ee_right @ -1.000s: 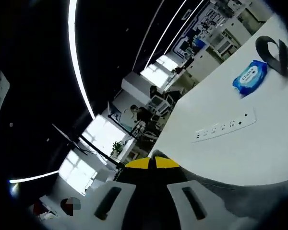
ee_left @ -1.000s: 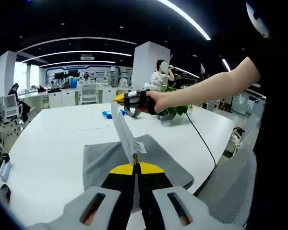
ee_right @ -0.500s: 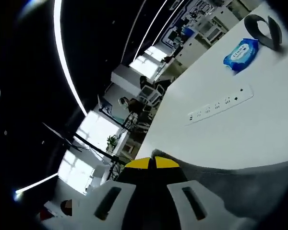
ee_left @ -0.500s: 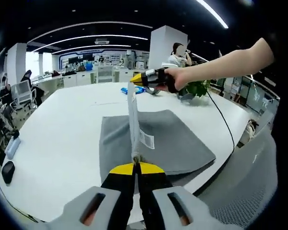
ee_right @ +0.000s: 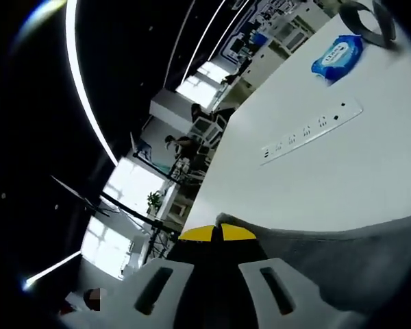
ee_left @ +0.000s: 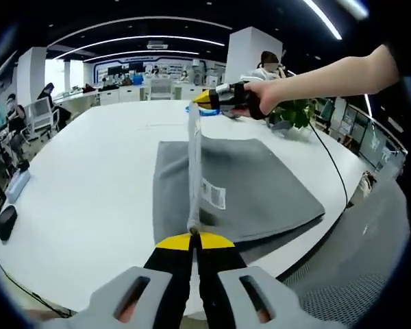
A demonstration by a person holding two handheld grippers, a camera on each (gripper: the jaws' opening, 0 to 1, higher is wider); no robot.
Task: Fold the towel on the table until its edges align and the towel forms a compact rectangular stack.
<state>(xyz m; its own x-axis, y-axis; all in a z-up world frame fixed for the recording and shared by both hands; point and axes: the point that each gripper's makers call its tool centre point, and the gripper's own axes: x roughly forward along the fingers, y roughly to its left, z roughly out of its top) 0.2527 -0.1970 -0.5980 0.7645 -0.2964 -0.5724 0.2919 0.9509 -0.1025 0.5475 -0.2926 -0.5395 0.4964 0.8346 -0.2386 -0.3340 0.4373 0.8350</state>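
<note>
Both grippers pinch one raised edge of the grey towel (ee_left: 246, 185): the left gripper (ee_left: 194, 241) clamps the near corner, the right gripper (ee_left: 209, 99) the far corner. That taut edge runs straight away from the left gripper above the towel's body, which lies flat on the white table (ee_left: 89, 178), so laying it over sideways calls for both hands moving together.

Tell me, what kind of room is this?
Probably an open-plan office: long white table, desks and office chairs behind, strip lights overhead, and a power strip on the table.
</note>
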